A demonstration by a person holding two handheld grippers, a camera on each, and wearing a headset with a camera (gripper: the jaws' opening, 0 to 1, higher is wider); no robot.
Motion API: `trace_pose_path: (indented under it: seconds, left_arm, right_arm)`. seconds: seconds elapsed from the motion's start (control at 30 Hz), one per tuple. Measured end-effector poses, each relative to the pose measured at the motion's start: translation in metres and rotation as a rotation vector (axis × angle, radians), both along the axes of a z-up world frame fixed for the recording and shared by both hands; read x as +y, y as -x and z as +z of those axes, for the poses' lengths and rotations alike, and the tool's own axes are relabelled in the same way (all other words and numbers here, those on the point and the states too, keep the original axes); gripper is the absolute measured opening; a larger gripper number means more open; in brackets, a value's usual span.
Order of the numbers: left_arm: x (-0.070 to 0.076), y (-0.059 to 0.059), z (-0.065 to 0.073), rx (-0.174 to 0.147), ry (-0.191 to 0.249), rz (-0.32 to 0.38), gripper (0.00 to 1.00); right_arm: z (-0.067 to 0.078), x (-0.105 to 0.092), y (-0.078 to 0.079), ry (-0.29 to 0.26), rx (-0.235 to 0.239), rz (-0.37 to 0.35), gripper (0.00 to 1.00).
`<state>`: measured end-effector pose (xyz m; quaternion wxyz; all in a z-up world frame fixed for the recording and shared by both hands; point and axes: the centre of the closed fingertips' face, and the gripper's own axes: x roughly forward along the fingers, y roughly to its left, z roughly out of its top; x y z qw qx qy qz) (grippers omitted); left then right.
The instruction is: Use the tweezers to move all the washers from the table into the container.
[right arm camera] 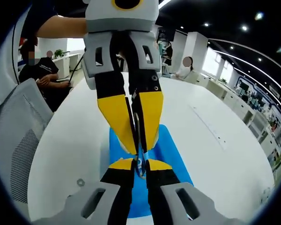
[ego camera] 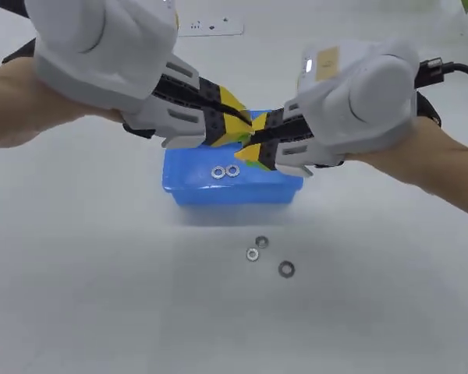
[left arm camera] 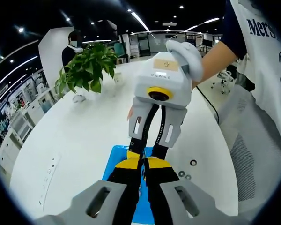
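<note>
Tweezers (right arm camera: pixel 137 129) in right gripper view, clamped by left gripper (right arm camera: pixel 139 149) and right gripper (right arm camera: pixel 140 165)

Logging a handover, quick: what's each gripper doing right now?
Left gripper: closed on the tweezers.
Right gripper: closed on the same tweezers, at the other end.

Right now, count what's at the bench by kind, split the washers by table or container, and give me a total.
Washers on the table: 3
Washers in the blue container: 2
Blue container: 1
Tweezers: 1
Hand-held grippers, left and right: 2
Total: 9
</note>
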<state>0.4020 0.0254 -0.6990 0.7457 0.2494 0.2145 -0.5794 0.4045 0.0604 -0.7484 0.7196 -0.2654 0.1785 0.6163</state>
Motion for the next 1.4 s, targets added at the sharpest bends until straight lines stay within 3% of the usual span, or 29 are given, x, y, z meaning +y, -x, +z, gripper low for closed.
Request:
trace_pose_path:
  seconds: [0.23, 0.5, 0.87, 1.07, 1.4]
  left_arm:
    - [0.002, -0.001, -0.016, 0.047, 0.009, 0.017, 0.07]
    - [0.001, -0.002, -0.028, 0.071, 0.002, 0.016, 0.07]
    - [-0.002, -0.002, -0.027, 0.072, 0.001, 0.011, 0.07]
    - [-0.003, -0.001, -0.026, 0.071, -0.001, 0.009, 0.07]
    - [-0.003, -0.001, -0.017, 0.04, -0.002, -0.002, 0.07]
  right_arm:
    - [-0.02, 0.0, -0.001, 0.011, 0.037, 0.003, 0.1]
    - [-0.027, -0.002, -0.001, 0.024, 0.054, -0.006, 0.1]
    - [-0.028, -0.005, -0.002, 0.037, 0.05, -0.009, 0.11]
    - [-0.027, -0.006, -0.001, 0.039, 0.071, -0.011, 0.12]
    - [-0.019, -0.007, -0.003, 0.023, 0.058, -0.012, 0.12]
